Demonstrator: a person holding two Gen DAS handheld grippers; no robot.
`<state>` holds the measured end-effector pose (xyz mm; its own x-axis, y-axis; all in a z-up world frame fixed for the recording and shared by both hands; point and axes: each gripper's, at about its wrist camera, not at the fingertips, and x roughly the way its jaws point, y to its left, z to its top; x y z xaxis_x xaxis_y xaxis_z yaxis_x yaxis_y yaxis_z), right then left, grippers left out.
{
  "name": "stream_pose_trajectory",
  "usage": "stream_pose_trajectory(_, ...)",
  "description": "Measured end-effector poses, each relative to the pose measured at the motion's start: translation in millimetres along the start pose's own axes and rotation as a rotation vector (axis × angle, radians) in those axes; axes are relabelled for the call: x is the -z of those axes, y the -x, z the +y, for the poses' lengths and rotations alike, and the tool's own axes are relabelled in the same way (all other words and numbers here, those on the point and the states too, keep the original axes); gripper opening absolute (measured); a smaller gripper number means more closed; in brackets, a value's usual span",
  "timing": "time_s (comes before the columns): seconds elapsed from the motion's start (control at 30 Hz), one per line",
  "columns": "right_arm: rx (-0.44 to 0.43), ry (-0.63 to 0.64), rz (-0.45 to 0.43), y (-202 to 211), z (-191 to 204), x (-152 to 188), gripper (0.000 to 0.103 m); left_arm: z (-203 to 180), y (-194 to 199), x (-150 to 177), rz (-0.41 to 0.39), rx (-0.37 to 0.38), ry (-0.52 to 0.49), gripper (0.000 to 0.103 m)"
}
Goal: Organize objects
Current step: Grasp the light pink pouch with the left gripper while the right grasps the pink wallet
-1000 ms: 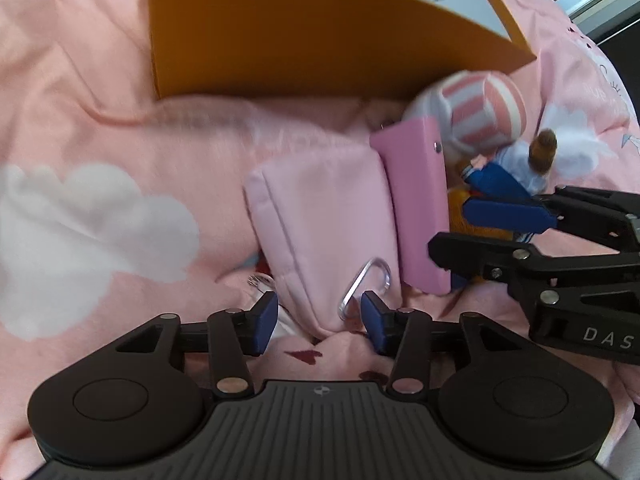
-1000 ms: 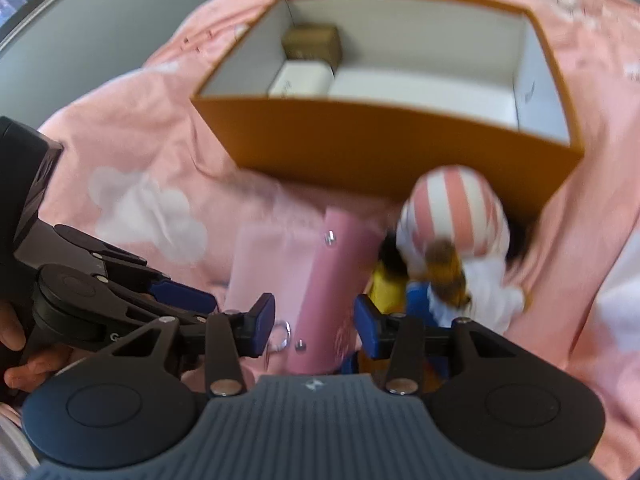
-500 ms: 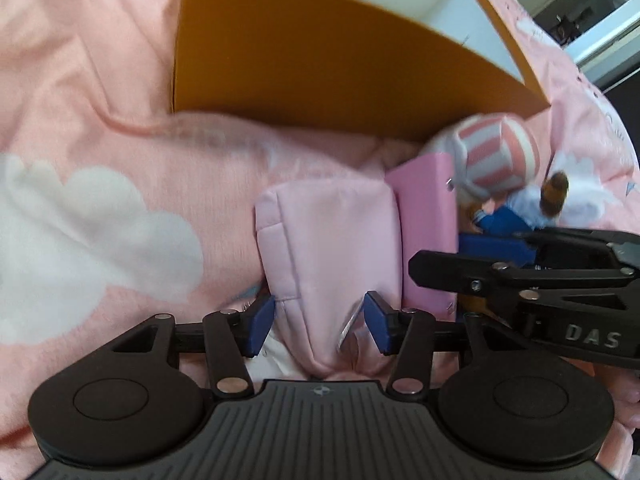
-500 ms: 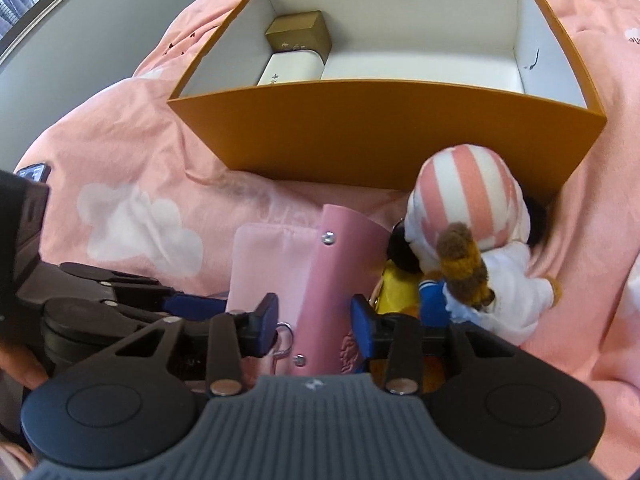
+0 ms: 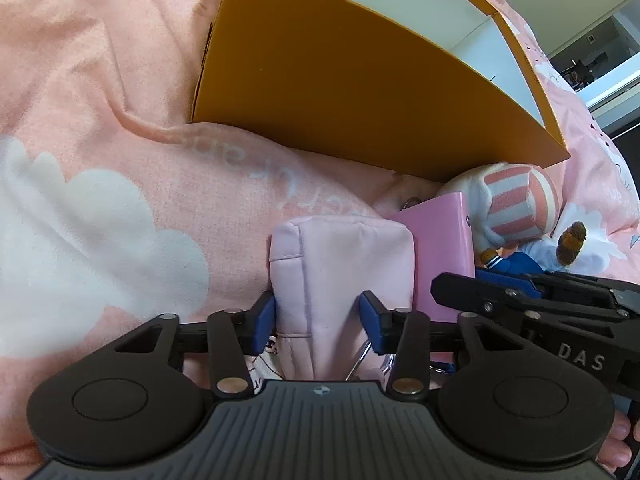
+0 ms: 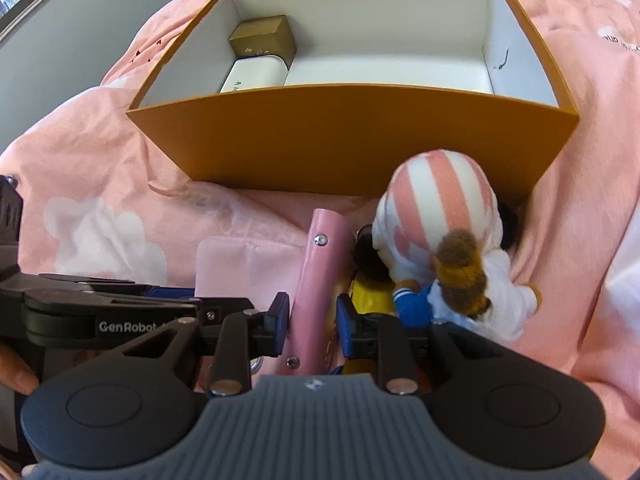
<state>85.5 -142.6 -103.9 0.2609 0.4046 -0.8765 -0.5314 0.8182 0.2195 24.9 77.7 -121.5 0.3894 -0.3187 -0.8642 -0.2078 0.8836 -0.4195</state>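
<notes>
My left gripper (image 5: 318,318) is shut on a soft pale pink pouch (image 5: 344,264), its blue pads pressing both sides. My right gripper (image 6: 312,322) is shut on a stiff pink case with metal studs (image 6: 320,280), which stands upright between the pads; the case also shows in the left wrist view (image 5: 444,248). A plush doll with a pink-striped hat (image 6: 440,216) lies right of the case, against the orange box (image 6: 360,136). The pouch also shows in the right wrist view (image 6: 248,264), left of the case.
The open orange box has a white inside and holds a gold box (image 6: 264,36) and a white box (image 6: 252,74) in its far left corner. Everything lies on a pink blanket with white clouds (image 5: 100,216). The right gripper's body (image 5: 552,320) sits close beside my left gripper.
Both grippers have moved forward and closed: the left onto the pouch, the right onto the pink case. The case now stands more upright and the box looks nearer.
</notes>
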Motion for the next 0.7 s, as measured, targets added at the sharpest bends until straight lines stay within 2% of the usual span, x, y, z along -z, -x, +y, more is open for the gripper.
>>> stream_pose_trajectory(0.17, -0.017, -0.005, -0.014, 0, -2, 1, 0.024, -6, 9, 1, -0.021, -0.009, -0.019, 0.034)
stream_pose_trajectory(0.27, -0.013, 0.001, -0.026, 6, -2, 3, 0.022, -8, 19, 1, -0.028, -0.007, -0.037, 0.03)
stream_pose_trajectory(0.53, -0.029, 0.05, -0.101, 35, 1, 3, 0.02, -27, 55, -3, -0.106, -0.025, -0.119, 0.029)
stream_pose_trajectory(0.7, -0.064, 0.038, -0.145, 57, -3, -6, 0.019, -35, 61, -10, -0.156, 0.002, -0.129, 0.029)
